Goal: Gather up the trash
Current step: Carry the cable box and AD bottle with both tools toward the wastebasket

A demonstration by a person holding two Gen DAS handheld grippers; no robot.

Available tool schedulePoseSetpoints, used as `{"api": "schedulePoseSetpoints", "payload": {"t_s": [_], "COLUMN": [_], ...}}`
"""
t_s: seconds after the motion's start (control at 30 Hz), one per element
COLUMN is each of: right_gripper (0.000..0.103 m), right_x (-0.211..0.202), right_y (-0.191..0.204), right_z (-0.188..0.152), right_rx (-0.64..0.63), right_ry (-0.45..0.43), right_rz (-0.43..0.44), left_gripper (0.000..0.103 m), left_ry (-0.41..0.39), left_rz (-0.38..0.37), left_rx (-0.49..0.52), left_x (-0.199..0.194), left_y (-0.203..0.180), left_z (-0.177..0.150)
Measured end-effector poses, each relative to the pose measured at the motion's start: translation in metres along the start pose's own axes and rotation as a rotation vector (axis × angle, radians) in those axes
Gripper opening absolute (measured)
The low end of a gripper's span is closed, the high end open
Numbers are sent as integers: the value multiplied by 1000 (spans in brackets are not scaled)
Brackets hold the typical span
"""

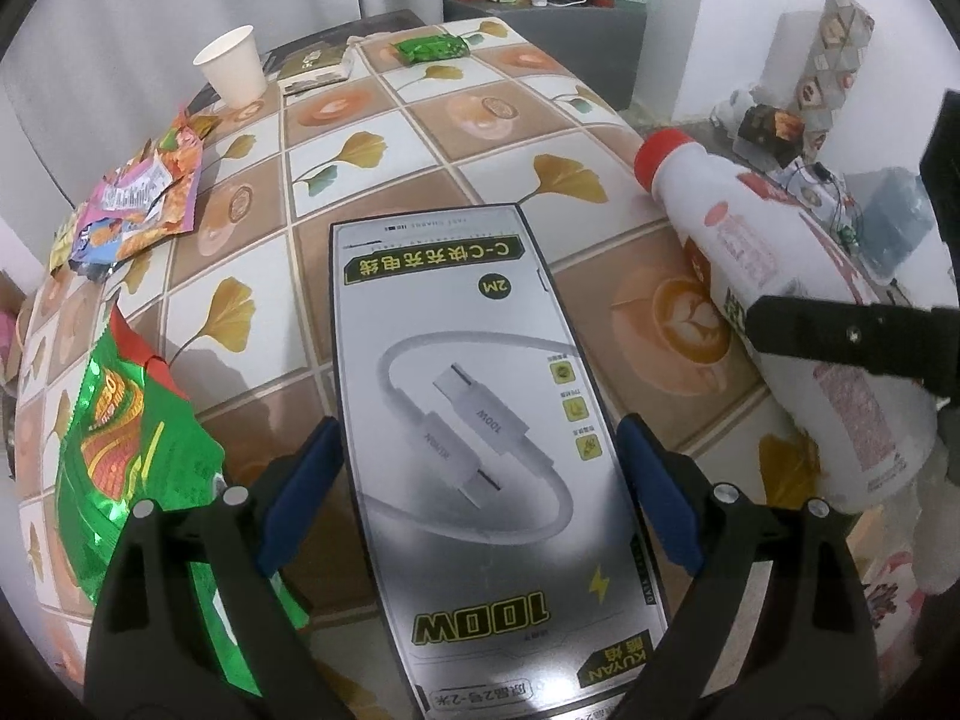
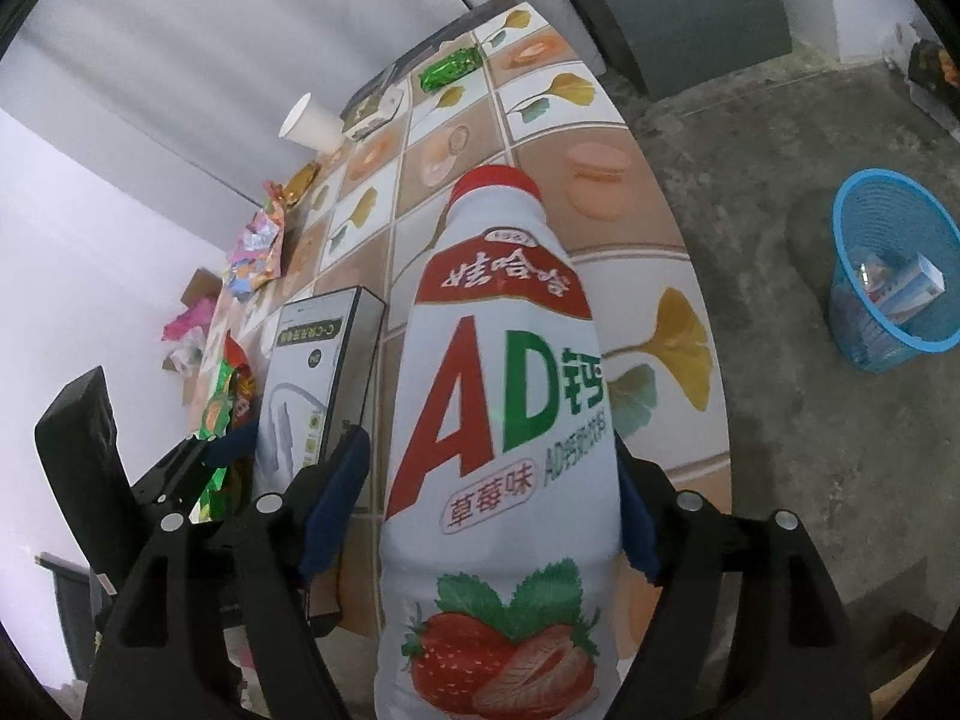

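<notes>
Left wrist view. Holding a grey USB-C cable box (image 1: 480, 396) in the left gripper (image 1: 480, 456), blue pads (image 1: 312, 468) pressed against its two long edges, fingers fairly wide, the box reaching away over the tiled-pattern counter (image 1: 420, 138). To the right, just beside the box, a white strawberry milk-drink bottle (image 1: 780, 276), tilted, red cap toward the far side, crossed by a black finger (image 1: 840, 342) of the right gripper. Lower left, on the counter, a crumpled green snack bag (image 1: 132, 462). Farther left, a heap of colourful wrappers (image 1: 144, 198). At the far end, an upright paper cup (image 1: 231, 66) and a green wrapper (image 1: 429, 49).

Right wrist view. Straddling the bottle (image 2: 510, 420) with the right gripper (image 2: 492, 492), fingers wide. A sliver of counter showing between the left pad (image 2: 336, 510) and the bottle wall, so no firm squeeze. At left, the cable box (image 2: 324, 360), tilted in the left gripper (image 2: 294, 450). Off to the right, down on the concrete floor (image 2: 750, 180), well apart from the counter, a blue plastic basket (image 2: 888, 348) with some cartons inside.
</notes>
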State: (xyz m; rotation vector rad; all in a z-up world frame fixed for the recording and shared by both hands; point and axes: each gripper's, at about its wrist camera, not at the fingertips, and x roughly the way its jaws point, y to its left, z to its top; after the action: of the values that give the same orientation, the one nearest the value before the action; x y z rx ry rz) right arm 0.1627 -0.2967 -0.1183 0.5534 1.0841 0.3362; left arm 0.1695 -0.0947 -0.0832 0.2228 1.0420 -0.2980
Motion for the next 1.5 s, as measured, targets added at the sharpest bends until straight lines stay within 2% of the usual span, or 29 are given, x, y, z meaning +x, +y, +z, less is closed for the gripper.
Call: {"api": "schedulePoseSetpoints", "payload": {"t_s": [0.47, 0.63, 0.77, 1.23, 1.5], "right_gripper": [76, 77, 77, 72, 71], "right_x": [-1, 5, 9, 3, -4], "right_y": [-3, -17, -25, -31, -41], "right_z": [6, 18, 22, 10, 3], "right_rx": [-119, -97, -66, -16, 37], "right_ry": [144, 167, 161, 75, 53], "right_rz": [-15, -8, 26, 41, 101], "left_gripper": [85, 85, 83, 82, 82], "left_ry": [15, 20, 22, 8, -29], "left_rz": [50, 62, 75, 98, 89], "left_rx": [1, 5, 8, 27, 16], "left_x": [4, 6, 7, 4, -9], "left_y": [-4, -5, -7, -14, -16], "left_z": [3, 4, 5, 9, 15]}}
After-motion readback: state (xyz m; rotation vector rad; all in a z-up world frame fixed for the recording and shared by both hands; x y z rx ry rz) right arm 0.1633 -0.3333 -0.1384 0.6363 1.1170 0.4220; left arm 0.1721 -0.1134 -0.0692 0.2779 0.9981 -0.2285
